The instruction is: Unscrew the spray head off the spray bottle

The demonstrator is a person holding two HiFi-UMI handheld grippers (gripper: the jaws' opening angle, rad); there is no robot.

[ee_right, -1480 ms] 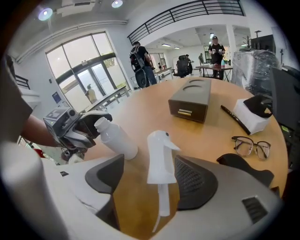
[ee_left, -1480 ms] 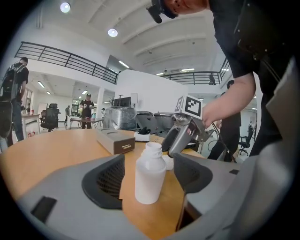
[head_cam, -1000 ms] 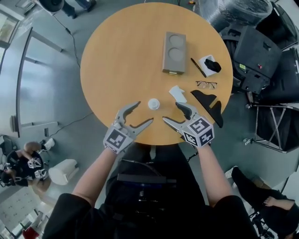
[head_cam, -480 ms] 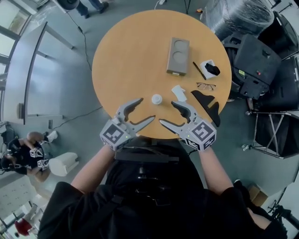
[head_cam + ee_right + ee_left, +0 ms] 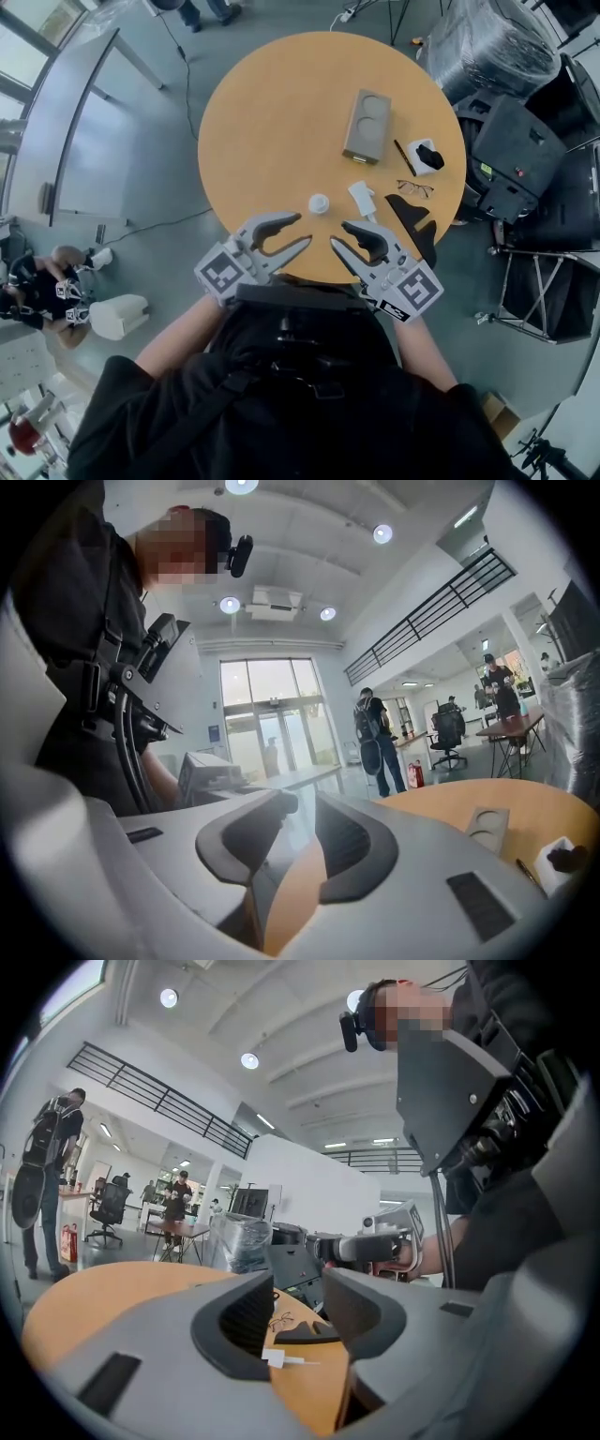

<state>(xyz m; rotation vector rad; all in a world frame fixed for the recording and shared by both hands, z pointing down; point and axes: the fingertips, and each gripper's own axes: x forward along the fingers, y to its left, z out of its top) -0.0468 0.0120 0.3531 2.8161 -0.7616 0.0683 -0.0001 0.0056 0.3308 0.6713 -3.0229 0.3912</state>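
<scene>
A small white bottle (image 5: pixel 319 203) stands on the round wooden table (image 5: pixel 272 112), seen from above. The white spray head (image 5: pixel 362 199) lies apart, just to its right; the left gripper view shows it (image 5: pixel 277 1358) with its thin tube. Both grippers hang over the table's near edge, short of the bottle. My left gripper (image 5: pixel 302 231) and right gripper (image 5: pixel 339 236) have just been closing. Each keeps a narrow gap with nothing in it, as the left gripper view (image 5: pixel 300 1321) and the right gripper view (image 5: pixel 305 850) show.
A grey tray with two round recesses (image 5: pixel 367 126) lies at the far side. To the right are a pen (image 5: pixel 404 157), a white box holding a black item (image 5: pixel 427 155), glasses (image 5: pixel 413 188) and a black angular object (image 5: pixel 412 220). People stand in the hall behind.
Both grippers have lifted and drawn back toward the table's near edge. Their jaws have narrowed from wide apart to a small gap. Bottle and spray head lie as before.
</scene>
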